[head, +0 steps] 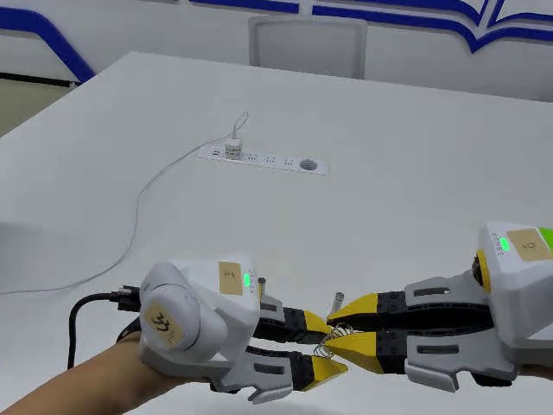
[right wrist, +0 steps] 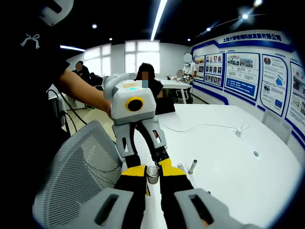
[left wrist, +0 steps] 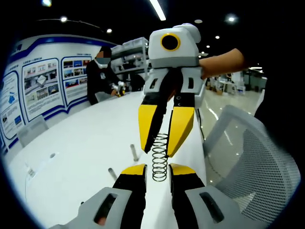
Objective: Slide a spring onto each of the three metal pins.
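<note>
A small metal spring (head: pixel 340 332) is pinched between the yellow tips of both grippers, which meet nose to nose just above the white table (head: pixel 389 199). My left gripper (head: pixel 324 347) comes in from the lower left, my right gripper (head: pixel 333 335) from the right. In the left gripper view the spring (left wrist: pixel 159 157) runs from my own jaws (left wrist: pixel 159 172) up into the right gripper (left wrist: pixel 163 138). In the right gripper view the spring (right wrist: pixel 152 174) sits end-on in my right gripper (right wrist: pixel 152 172), with the left gripper (right wrist: pixel 148 161) behind it. Two bare metal pins (head: pixel 262 284) (head: pixel 338 301) stand on the table behind the tips.
A white power strip (head: pixel 263 160) with a plugged adapter and a long cable (head: pixel 138 216) lies mid-table. One grey chair (head: pixel 307 43) stands at the far edge. A mesh chair (left wrist: pixel 257 157) is beside the table's near edge. People stand in the background.
</note>
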The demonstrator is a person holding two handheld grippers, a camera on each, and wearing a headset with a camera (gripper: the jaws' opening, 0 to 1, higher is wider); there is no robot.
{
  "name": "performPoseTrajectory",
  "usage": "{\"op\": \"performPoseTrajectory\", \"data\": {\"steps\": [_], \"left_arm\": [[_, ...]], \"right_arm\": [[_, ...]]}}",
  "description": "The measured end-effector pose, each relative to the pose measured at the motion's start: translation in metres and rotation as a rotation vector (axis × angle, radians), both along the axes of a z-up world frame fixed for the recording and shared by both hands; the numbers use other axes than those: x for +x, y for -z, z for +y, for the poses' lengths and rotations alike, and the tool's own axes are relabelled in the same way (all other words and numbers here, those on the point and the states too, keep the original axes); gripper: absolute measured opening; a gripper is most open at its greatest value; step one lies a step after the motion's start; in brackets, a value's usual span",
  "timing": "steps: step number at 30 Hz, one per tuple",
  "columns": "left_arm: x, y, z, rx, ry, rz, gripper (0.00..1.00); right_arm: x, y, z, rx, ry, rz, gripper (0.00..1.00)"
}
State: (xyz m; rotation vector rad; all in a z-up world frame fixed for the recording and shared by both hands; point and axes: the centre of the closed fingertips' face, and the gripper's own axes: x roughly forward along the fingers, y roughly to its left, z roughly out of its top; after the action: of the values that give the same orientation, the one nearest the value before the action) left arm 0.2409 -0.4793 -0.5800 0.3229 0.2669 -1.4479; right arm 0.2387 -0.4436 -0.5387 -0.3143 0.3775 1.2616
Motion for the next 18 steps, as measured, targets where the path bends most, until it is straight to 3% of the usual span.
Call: {"op": "performPoseTrajectory", "data": {"steps": [10, 18], "left_arm": [[0.006, 0.005, 0.009, 0.010, -0.042, 0.014, 0.29], [0.013, 0.003, 0.020, 0.003, -0.084, 0.027, 0.35]], "right_arm": [[0.007, -0.004, -0.007, -0.003, 0.029, -0.015, 0.10], [0.018, -0.002, -0.026, -0.020, 0.087, -0.023, 0.10]]}}
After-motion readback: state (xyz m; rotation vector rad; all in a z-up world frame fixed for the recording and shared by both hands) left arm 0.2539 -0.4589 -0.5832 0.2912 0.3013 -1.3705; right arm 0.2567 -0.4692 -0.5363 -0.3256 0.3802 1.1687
